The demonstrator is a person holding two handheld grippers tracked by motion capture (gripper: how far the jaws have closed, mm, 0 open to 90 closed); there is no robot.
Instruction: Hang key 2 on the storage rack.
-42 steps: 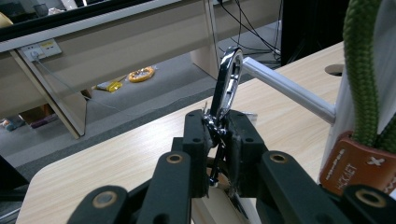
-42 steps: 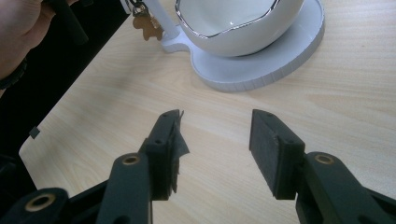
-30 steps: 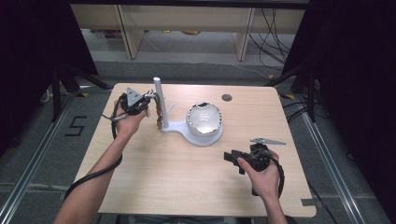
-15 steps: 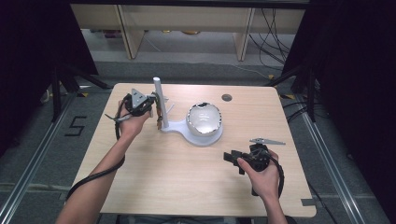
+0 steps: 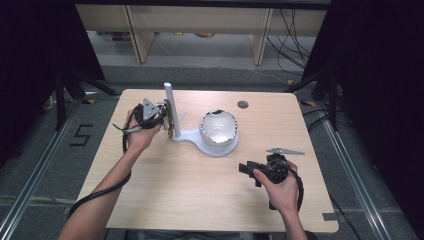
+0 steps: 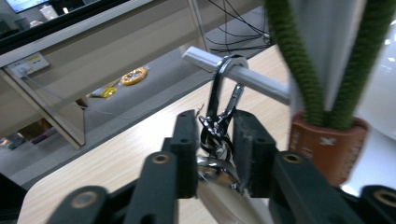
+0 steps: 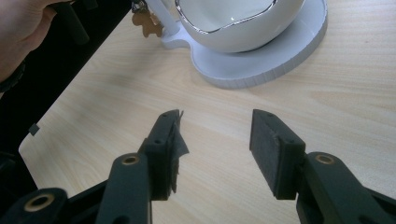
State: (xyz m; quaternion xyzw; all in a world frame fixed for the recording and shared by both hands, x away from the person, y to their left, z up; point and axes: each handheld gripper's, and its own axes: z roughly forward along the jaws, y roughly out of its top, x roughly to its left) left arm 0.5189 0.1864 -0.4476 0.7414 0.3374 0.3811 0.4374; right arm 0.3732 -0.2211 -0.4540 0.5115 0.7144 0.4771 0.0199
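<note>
**Left gripper view: keyring clip hooked on the stand's peg, jaws letting go**

Left gripper view is giving me the detail: the carabiner clip (image 6: 224, 88) of a bunch of keys is hanging on the metal peg (image 6: 238, 74) of the white stand (image 5: 207, 142), with the key rings (image 6: 215, 137) sitting between my left gripper's (image 6: 215, 144) pads. Its jaws have just been opening; they are standing narrowly apart, and the pads seem to be coming clear of the rings, though the gap is too slim to be sure. I am judging the hanging step as nearly done, at the release. Next I am needing to widen a little more and draw the left gripper straight back toward me without snagging the rings or pulling the clip off the peg.

From the high view I am seeing the layout instead: the stand's post (image 5: 170, 107) far left of the white bowl (image 5: 218, 127), and my right gripper (image 5: 250, 170) resting near right, well apart. Its own view is showing jaws wide and empty over bare table (image 7: 224, 116).
</note>
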